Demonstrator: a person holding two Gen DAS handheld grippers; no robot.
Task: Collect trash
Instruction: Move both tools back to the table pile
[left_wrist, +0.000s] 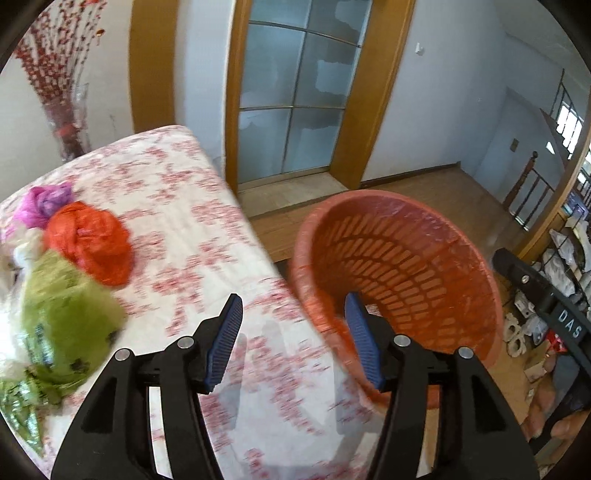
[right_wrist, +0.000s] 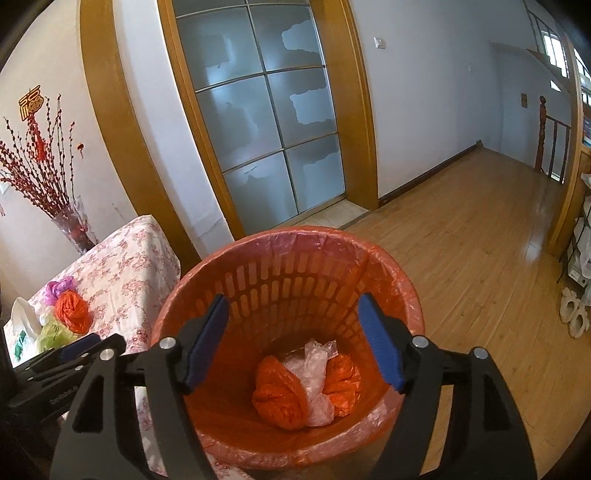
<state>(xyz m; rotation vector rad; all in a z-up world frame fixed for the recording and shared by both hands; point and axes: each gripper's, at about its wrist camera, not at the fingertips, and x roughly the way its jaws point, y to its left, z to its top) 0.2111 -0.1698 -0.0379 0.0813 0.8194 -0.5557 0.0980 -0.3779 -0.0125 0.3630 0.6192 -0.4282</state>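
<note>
An orange slotted basket (right_wrist: 295, 280) lined with a pink bag stands on the floor beside the table. At its bottom lie two crumpled orange bags (right_wrist: 280, 398) and clear plastic (right_wrist: 314, 380). My right gripper (right_wrist: 293, 298) hangs open above the basket mouth, with nothing between its pads. On the floral tablecloth (left_wrist: 177, 184) sit a purple bag (left_wrist: 44, 201), an orange bag (left_wrist: 92, 240) and a green wrapper (left_wrist: 62, 314), blurred. My left gripper (left_wrist: 292, 299) is open and empty over the table's edge, its right finger in front of the basket (left_wrist: 406, 236). The trash pile lies to its left.
A vase of red branches (right_wrist: 74, 229) stands behind the table's far corner. A frosted glass door (right_wrist: 266, 122) in a wooden frame faces me. Wooden floor (right_wrist: 461, 240) stretches to the right, with a cluttered shelf (left_wrist: 561, 258) and a stair railing (right_wrist: 550, 140) at its edge.
</note>
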